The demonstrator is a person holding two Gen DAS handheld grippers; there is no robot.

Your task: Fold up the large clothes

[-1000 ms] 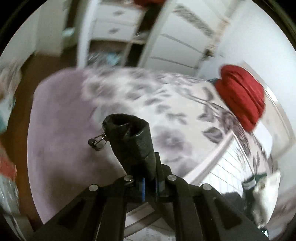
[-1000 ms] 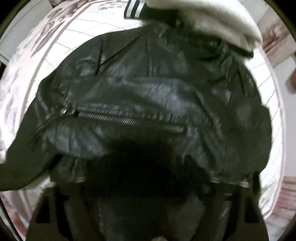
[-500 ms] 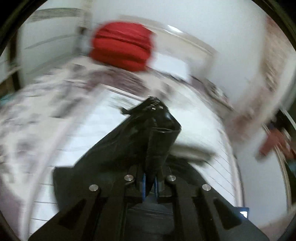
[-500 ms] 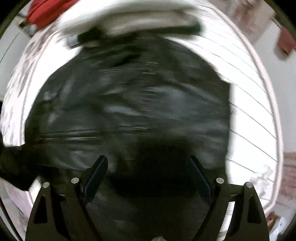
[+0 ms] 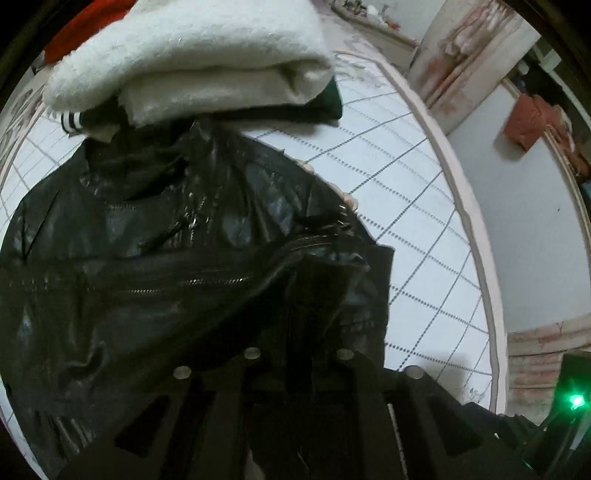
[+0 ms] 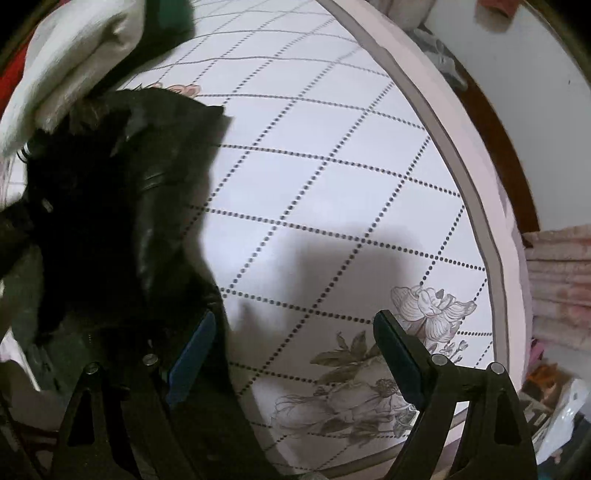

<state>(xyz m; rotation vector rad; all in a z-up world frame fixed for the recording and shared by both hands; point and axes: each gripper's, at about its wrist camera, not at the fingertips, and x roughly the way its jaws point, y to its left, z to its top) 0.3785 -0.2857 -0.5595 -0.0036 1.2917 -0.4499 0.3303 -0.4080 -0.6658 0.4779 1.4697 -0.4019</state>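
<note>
A black leather jacket point(image 5: 155, 258) lies on the checked white bed sheet point(image 5: 413, 192), its collar toward a stack of folded clothes. My left gripper point(image 5: 299, 358) hovers over the jacket's right part, and the sleeve cuff point(image 5: 328, 291) still stands between its jaws, which are opening. Fingertips of a hand point(image 5: 349, 201) show at the jacket's right edge. In the right wrist view the jacket point(image 6: 110, 221) fills the left side. My right gripper point(image 6: 295, 317) is open over bare sheet point(image 6: 332, 177) just right of the jacket, holding nothing.
A folded white fleecy garment point(image 5: 192, 55) tops a stack with a dark green piece point(image 5: 328, 103) at the jacket's collar. Something red point(image 5: 92, 22) lies behind it. The bed's pink edge point(image 6: 461, 166) curves along the right, with folded pink towels point(image 6: 561, 277) beyond.
My left gripper swung from over the flowered cover across to the jacket, carrying the sleeve onto the jacket's body. My right gripper slid right, off the jacket, to over bare sheet.
</note>
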